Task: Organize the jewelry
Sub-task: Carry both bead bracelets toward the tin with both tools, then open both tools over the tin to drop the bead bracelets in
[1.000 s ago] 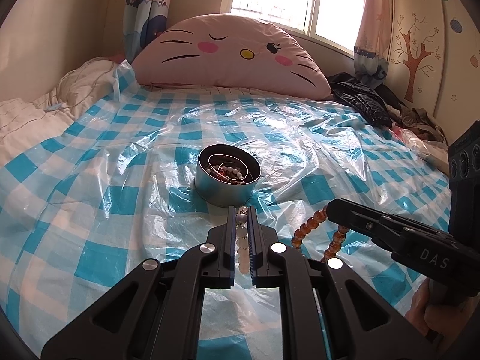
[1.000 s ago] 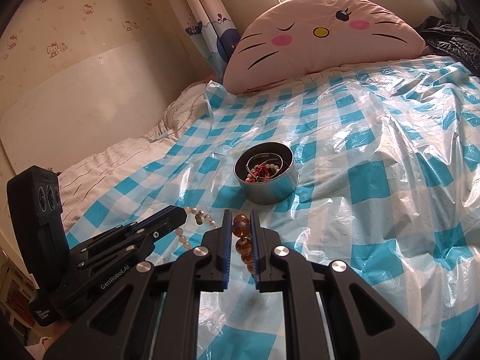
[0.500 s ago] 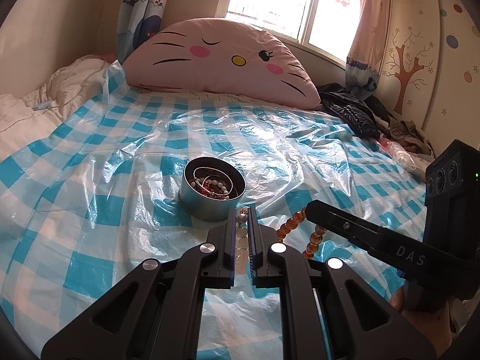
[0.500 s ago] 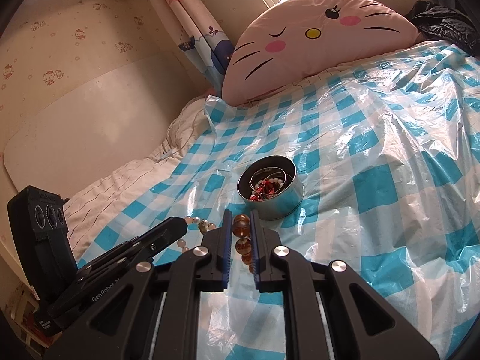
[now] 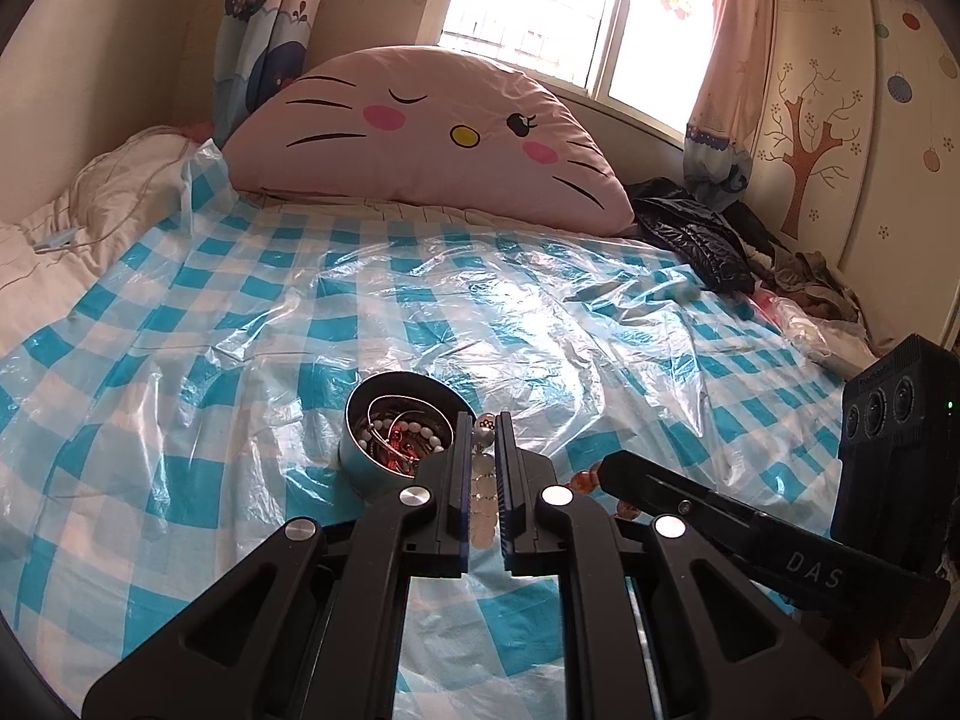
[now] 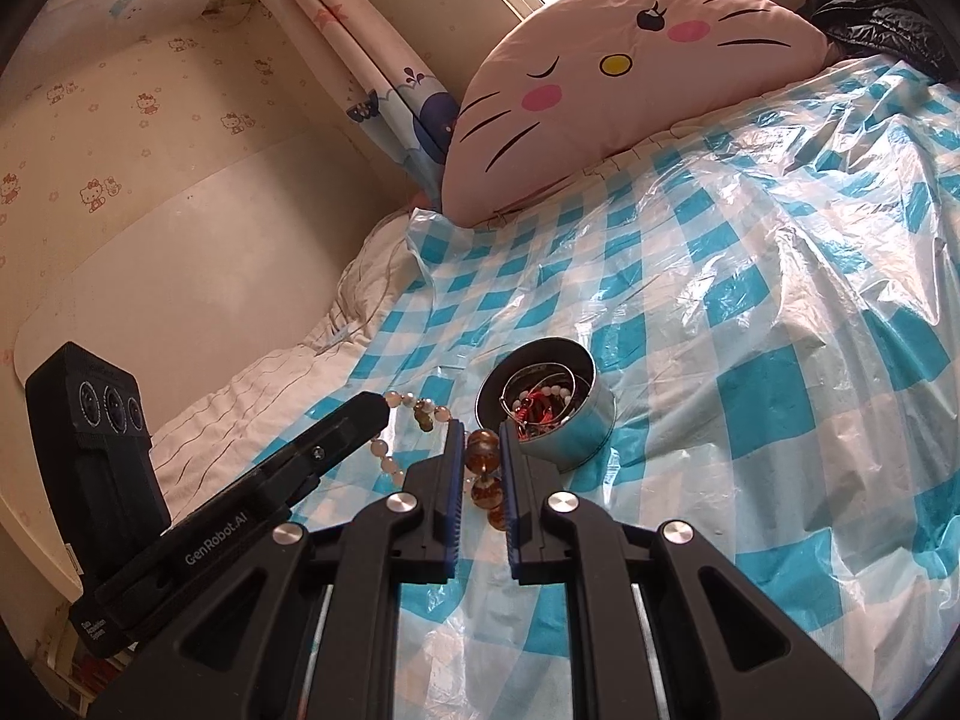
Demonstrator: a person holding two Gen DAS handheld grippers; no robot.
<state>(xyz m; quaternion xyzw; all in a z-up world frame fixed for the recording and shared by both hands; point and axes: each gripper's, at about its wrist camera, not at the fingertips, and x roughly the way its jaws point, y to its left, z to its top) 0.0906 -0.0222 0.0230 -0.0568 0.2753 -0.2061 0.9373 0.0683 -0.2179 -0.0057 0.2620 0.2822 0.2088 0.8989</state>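
A round metal tin (image 5: 360, 468) (image 6: 585, 426) holding several bead strands and bangles stands on the blue-checked plastic sheet. My left gripper (image 5: 483, 426) is shut on a pale bead bracelet (image 5: 483, 483), just right of the tin's rim. In the right wrist view that pale bracelet (image 6: 384, 456) hangs in a loop from the left gripper (image 6: 384, 405). My right gripper (image 6: 482, 435) is shut on an amber bead bracelet (image 6: 483, 462), close to the tin's near left side. The amber beads (image 5: 585, 480) peek out behind the right gripper (image 5: 606, 468) in the left wrist view.
A big pink cat-face pillow (image 5: 420, 138) lies at the head of the bed. Dark clothes (image 5: 696, 240) are piled at the far right by the wardrobe. A white quilt (image 6: 252, 396) lies along the left side, beside the wall.
Both grippers have moved forward to the tin with their bracelets still held; the tin now sits right at the fingertips. The right gripper has rolled, tilting its view.
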